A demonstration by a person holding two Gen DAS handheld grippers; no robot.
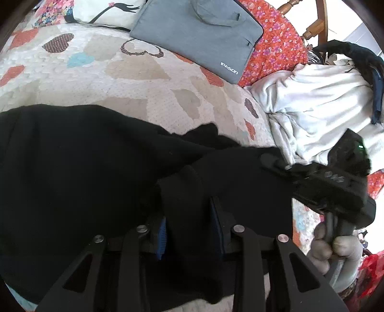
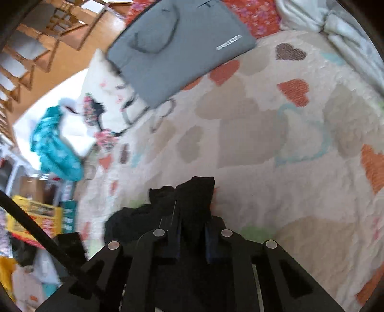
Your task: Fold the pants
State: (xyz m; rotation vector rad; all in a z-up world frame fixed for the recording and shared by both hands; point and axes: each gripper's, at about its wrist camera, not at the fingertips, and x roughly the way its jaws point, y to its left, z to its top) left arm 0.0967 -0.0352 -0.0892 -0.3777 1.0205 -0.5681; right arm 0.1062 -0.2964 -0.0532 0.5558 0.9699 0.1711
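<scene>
The black pants (image 1: 79, 168) lie spread over the heart-patterned quilt (image 1: 134, 79) and fill the left and middle of the left wrist view. My left gripper (image 1: 189, 228) is shut on a thick fold of the pants between its blue pads. My right gripper (image 1: 276, 165), seen from the side at the right of that view, grips the same cloth edge close by. In the right wrist view my right gripper (image 2: 192, 240) is shut on a bunched end of the pants (image 2: 192, 196), held just above the quilt (image 2: 264, 144).
A grey laptop bag (image 1: 199, 36) lies on the far side of the bed next to a white pillow (image 1: 105, 12). A crumpled white garment (image 1: 319, 100) and a dark one (image 1: 360, 57) sit at the right. Wooden chairs (image 2: 36, 36) and floor clutter (image 2: 36, 216) are beyond the bed's edge.
</scene>
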